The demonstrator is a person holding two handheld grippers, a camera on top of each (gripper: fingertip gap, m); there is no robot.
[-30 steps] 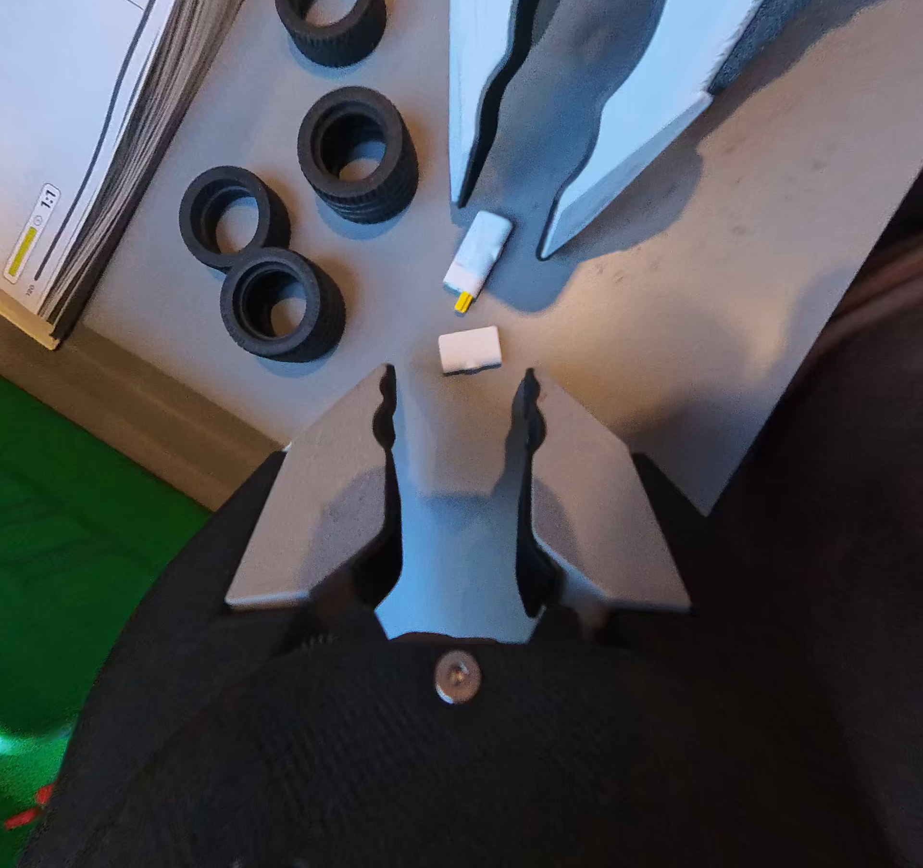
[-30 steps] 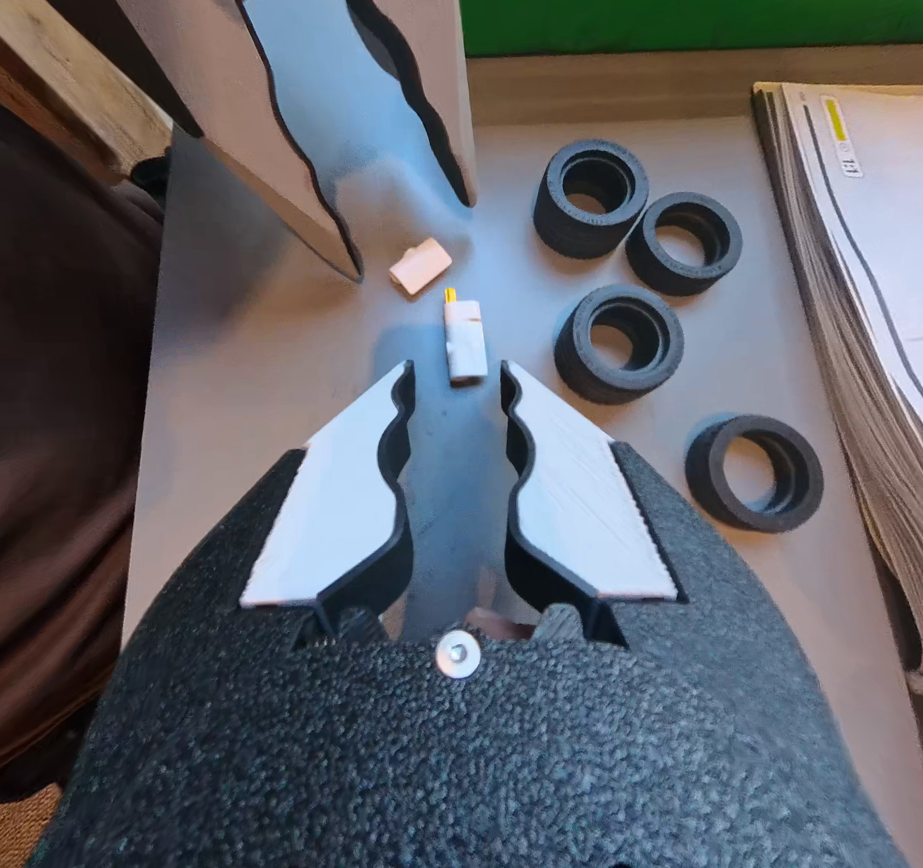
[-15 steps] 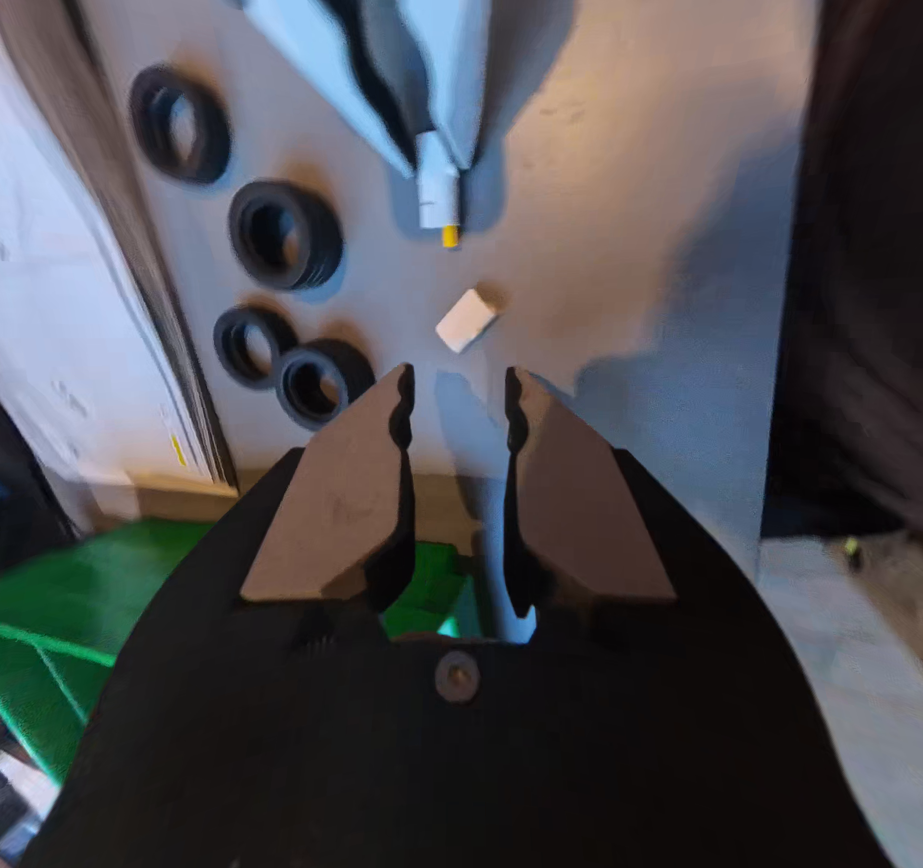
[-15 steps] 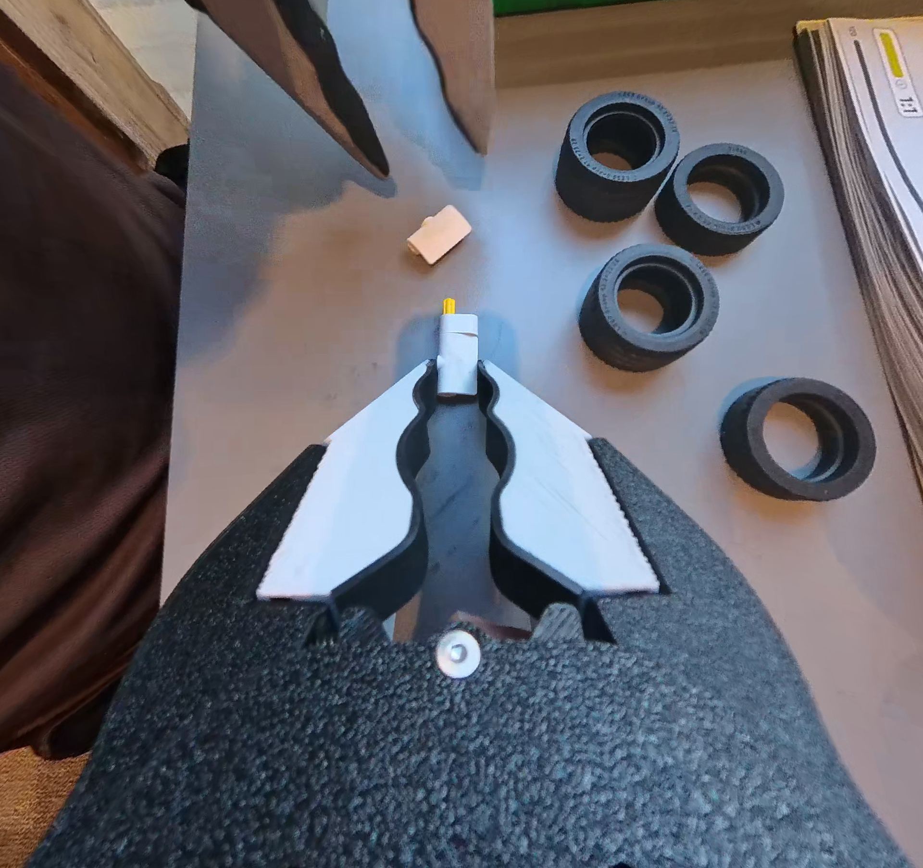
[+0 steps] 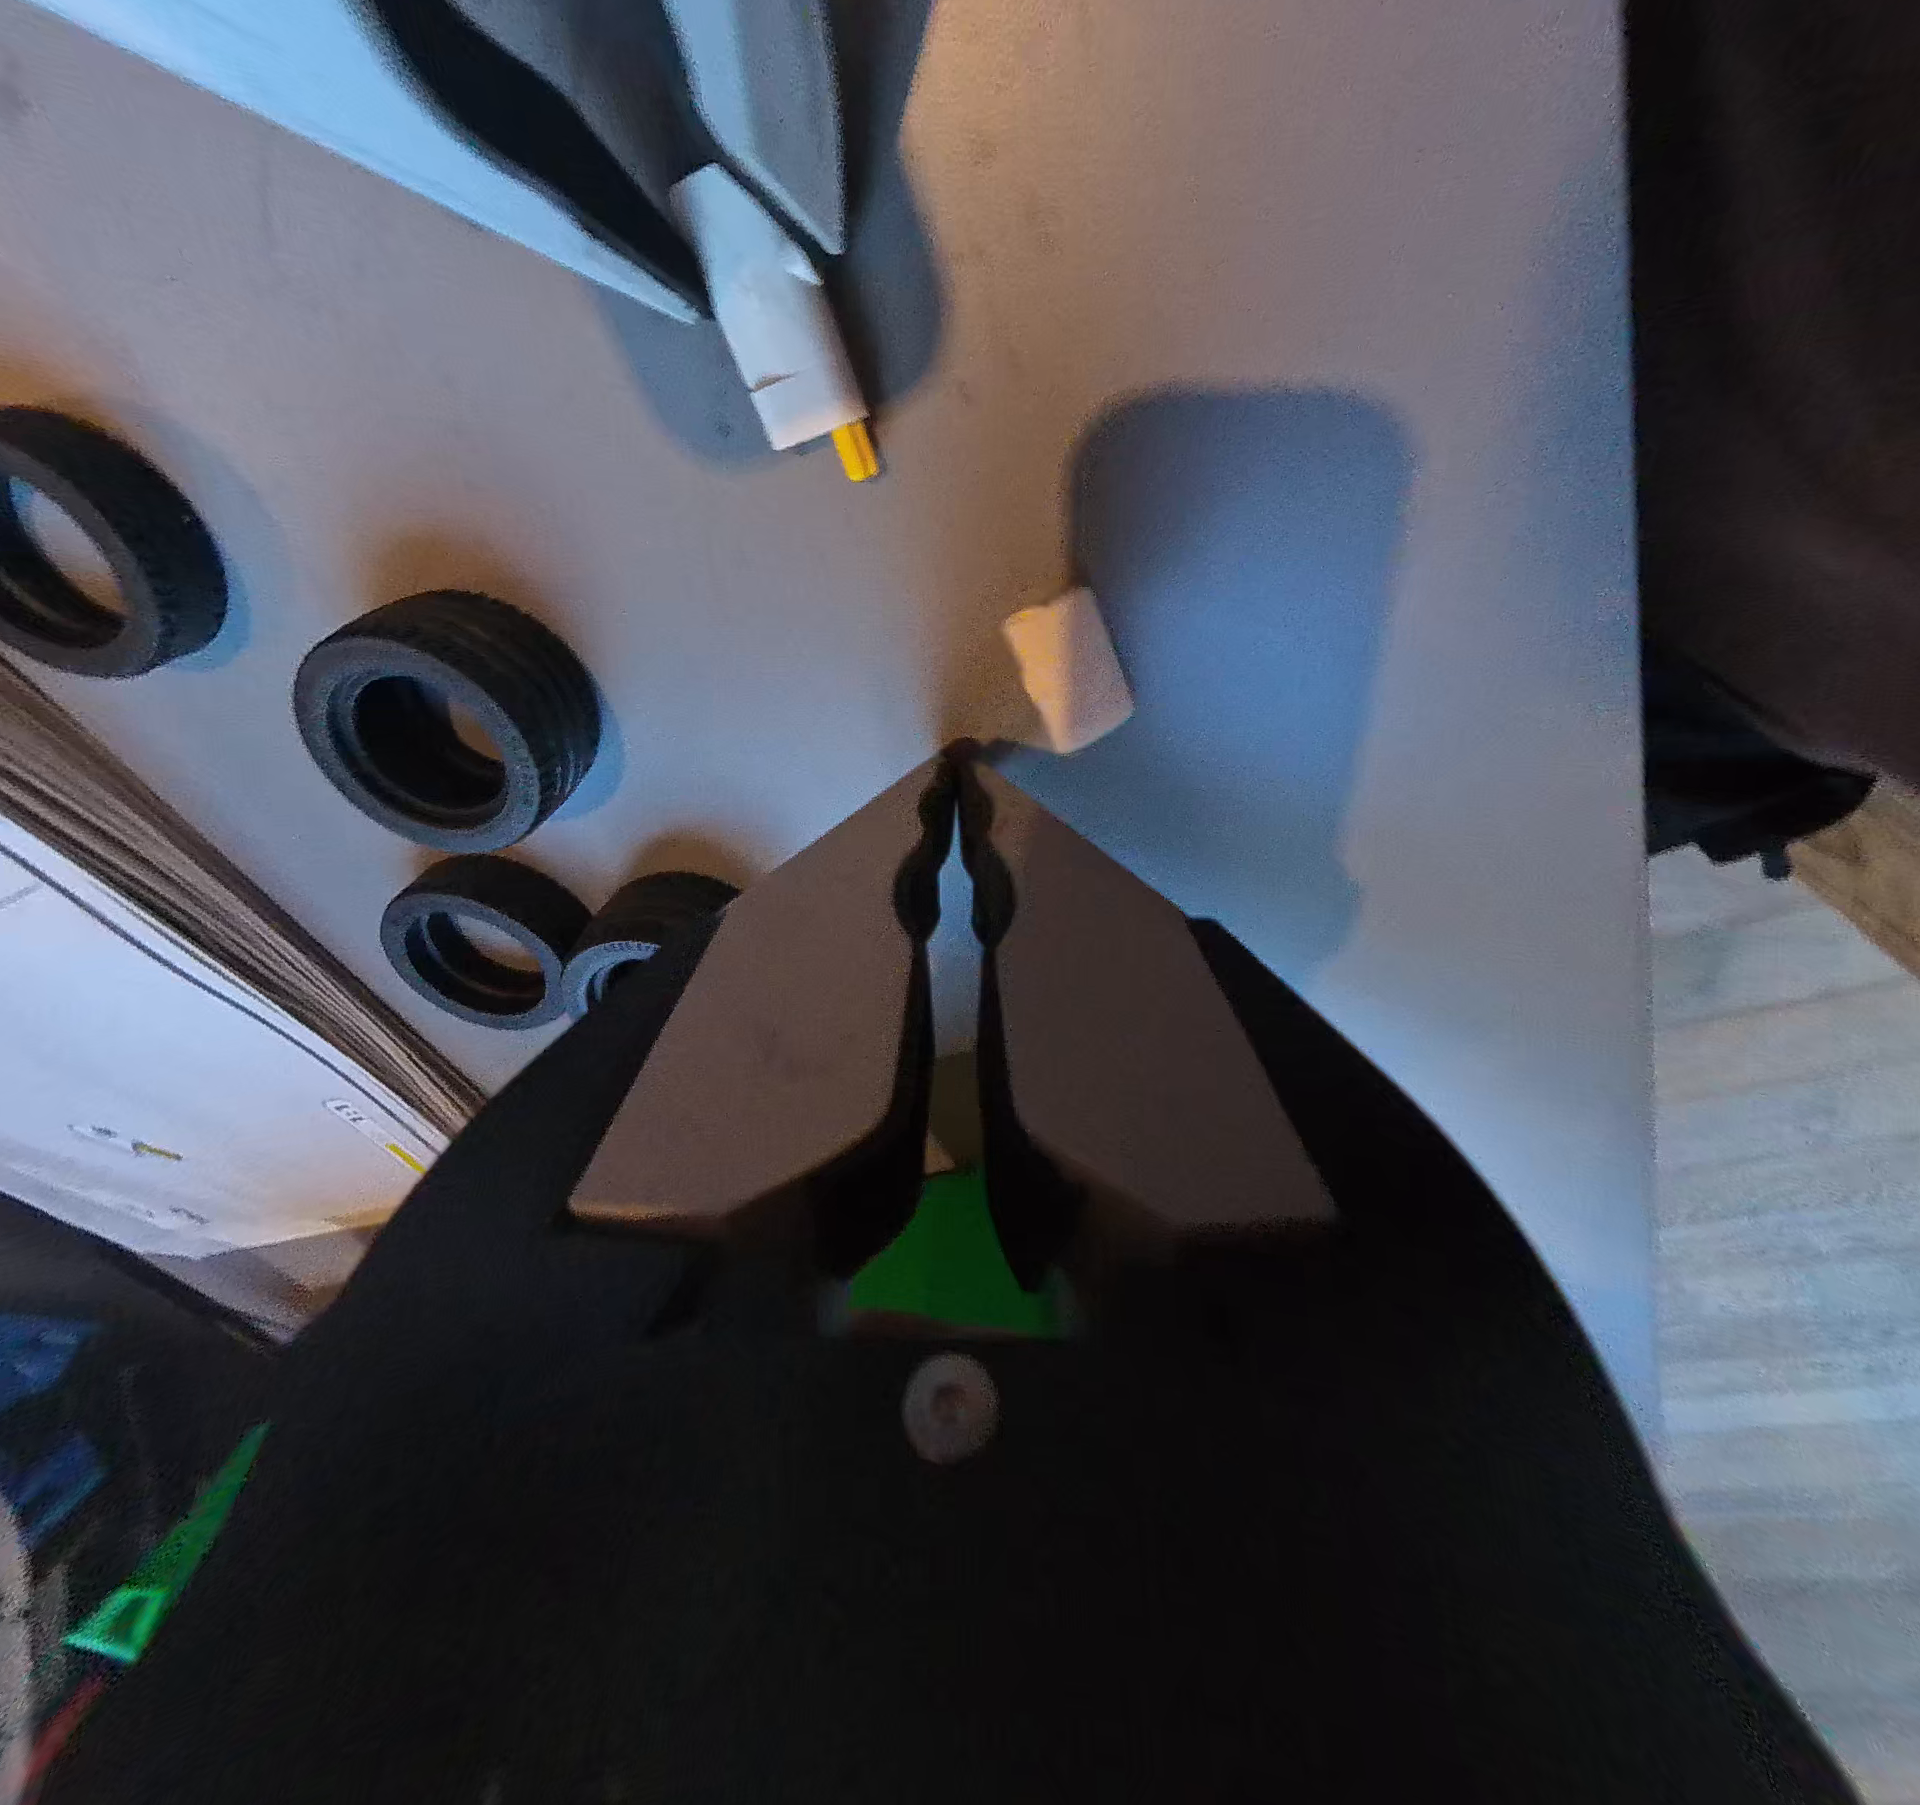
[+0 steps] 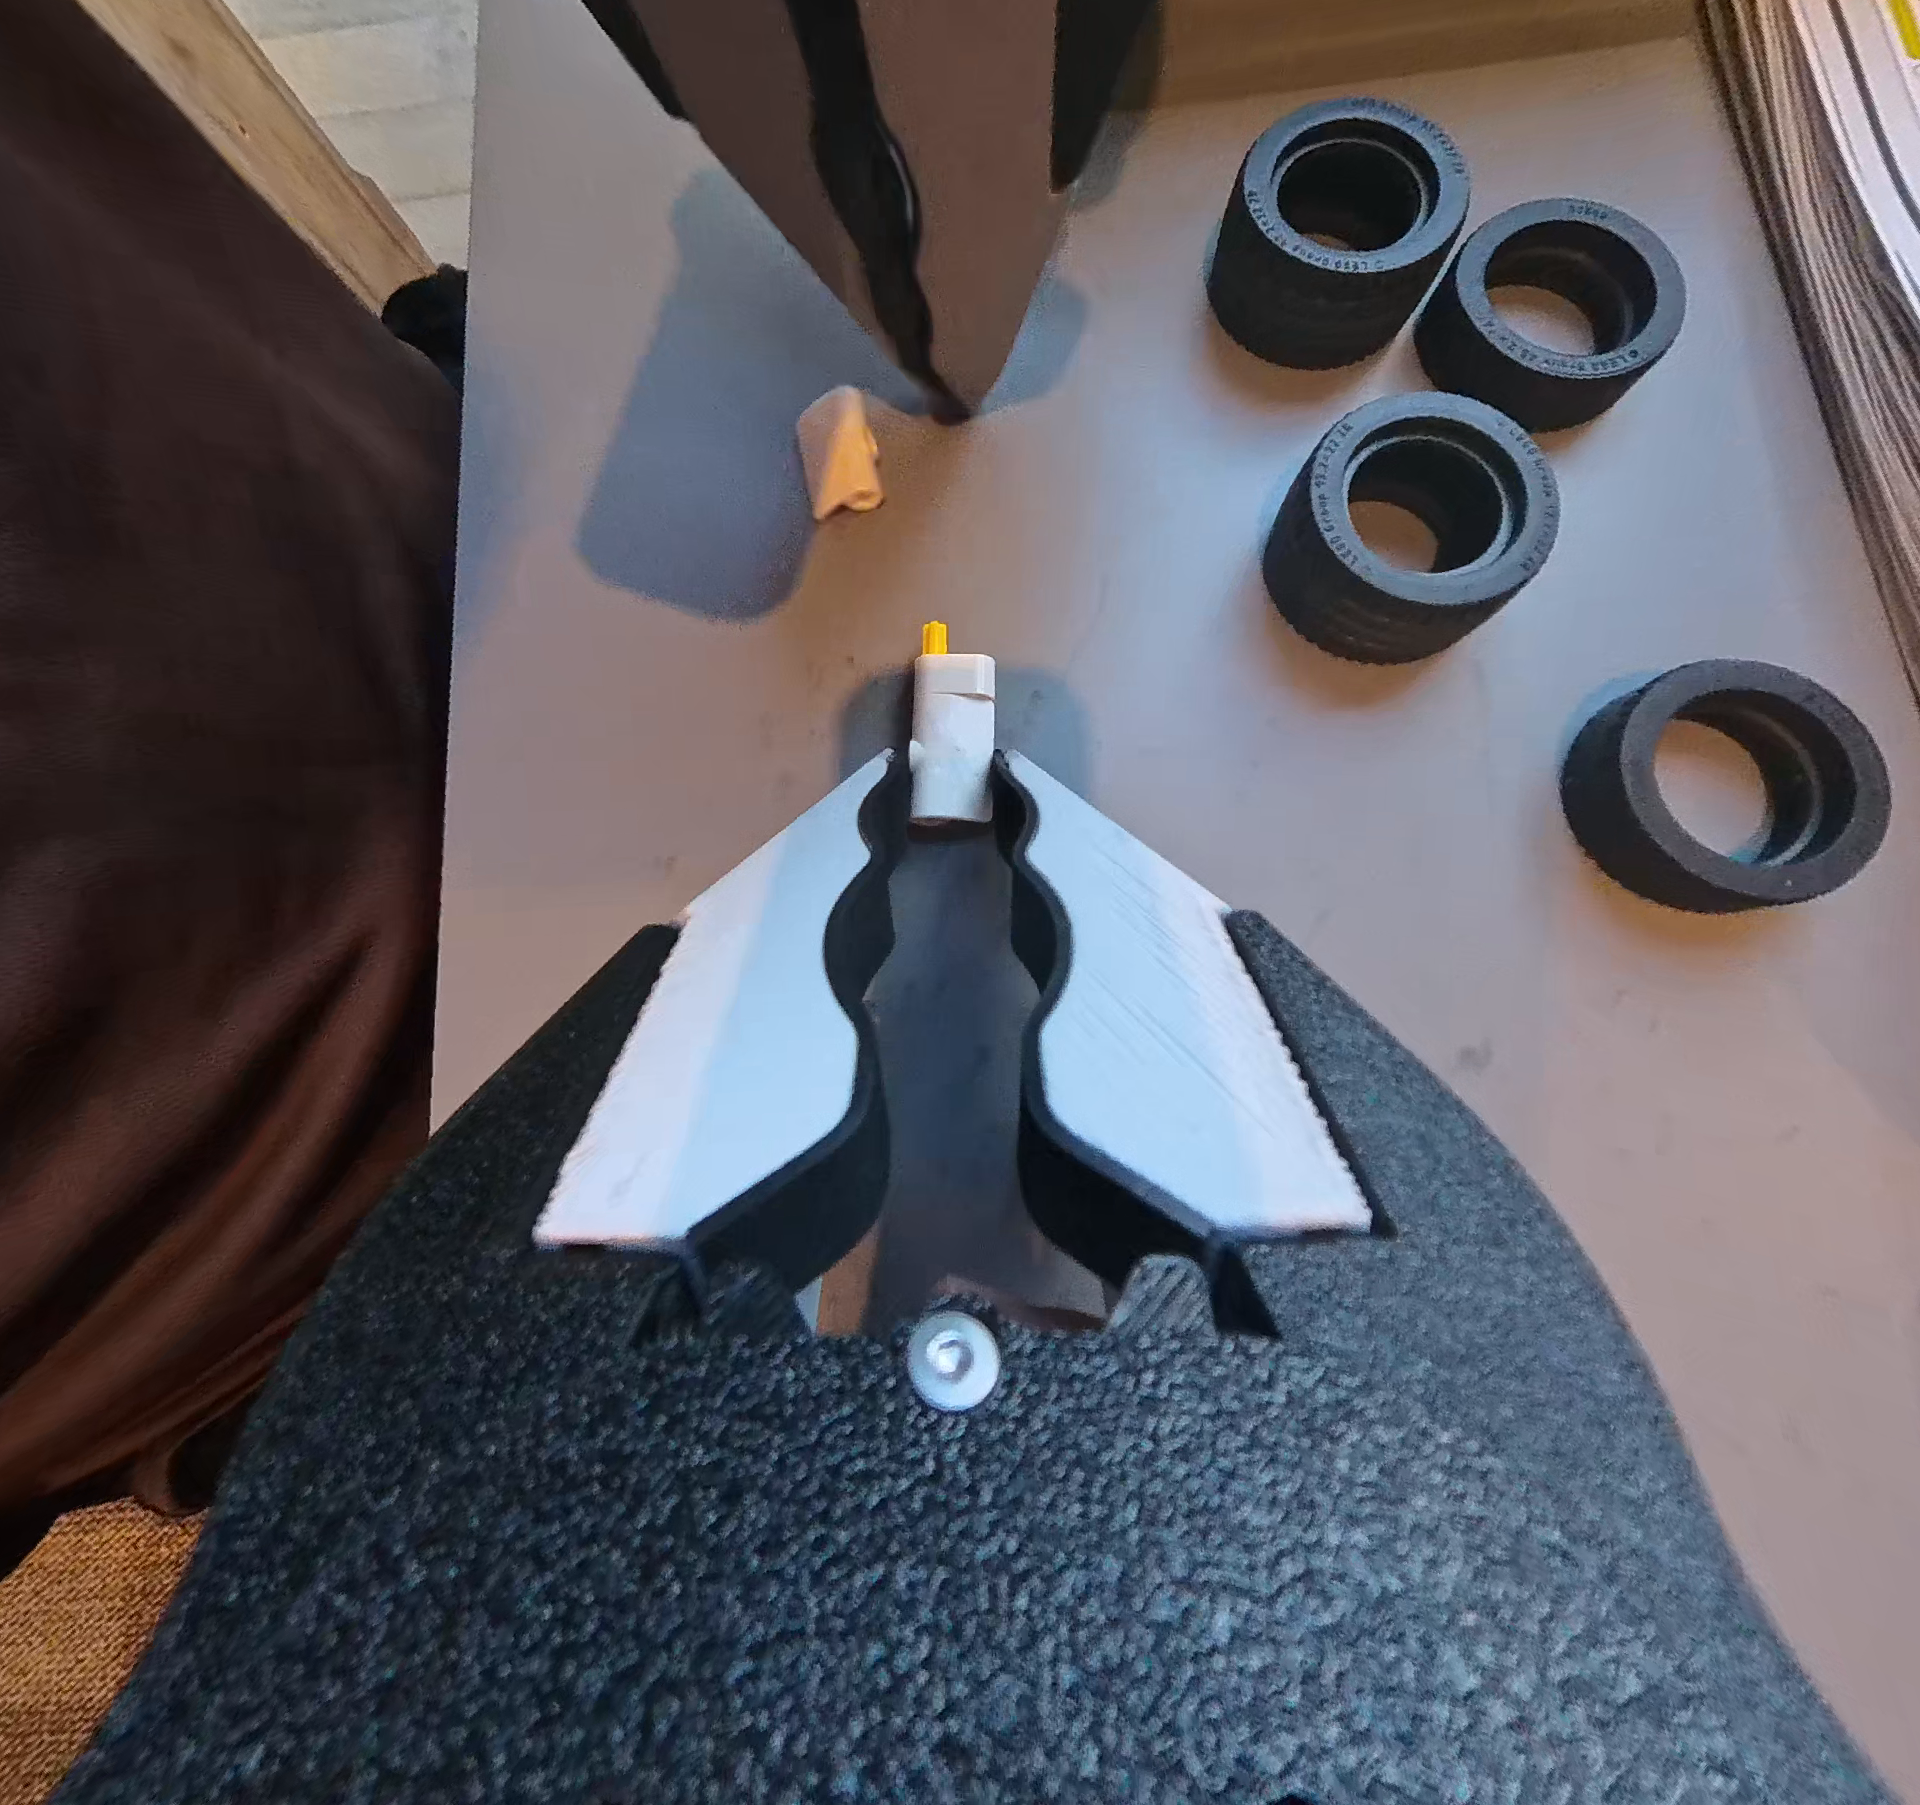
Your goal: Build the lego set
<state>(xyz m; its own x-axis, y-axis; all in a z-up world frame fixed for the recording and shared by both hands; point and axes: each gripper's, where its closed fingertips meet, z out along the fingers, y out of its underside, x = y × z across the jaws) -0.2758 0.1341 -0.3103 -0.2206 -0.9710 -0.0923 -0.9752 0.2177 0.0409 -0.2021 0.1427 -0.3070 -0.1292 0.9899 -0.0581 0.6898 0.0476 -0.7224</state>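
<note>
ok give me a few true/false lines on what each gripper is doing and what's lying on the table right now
1. The right gripper is shut on the white piece with the yellow pin. True.
2. The left gripper holds the small white piece. False: it is shut on nothing; that piece lies on the table beside its tips.
3. Four black tyres lie on the table. True.
4. A tyre is mounted on the yellow pin. False: the pin is bare.
5. A booklet lies beyond the tyres. True.
</note>
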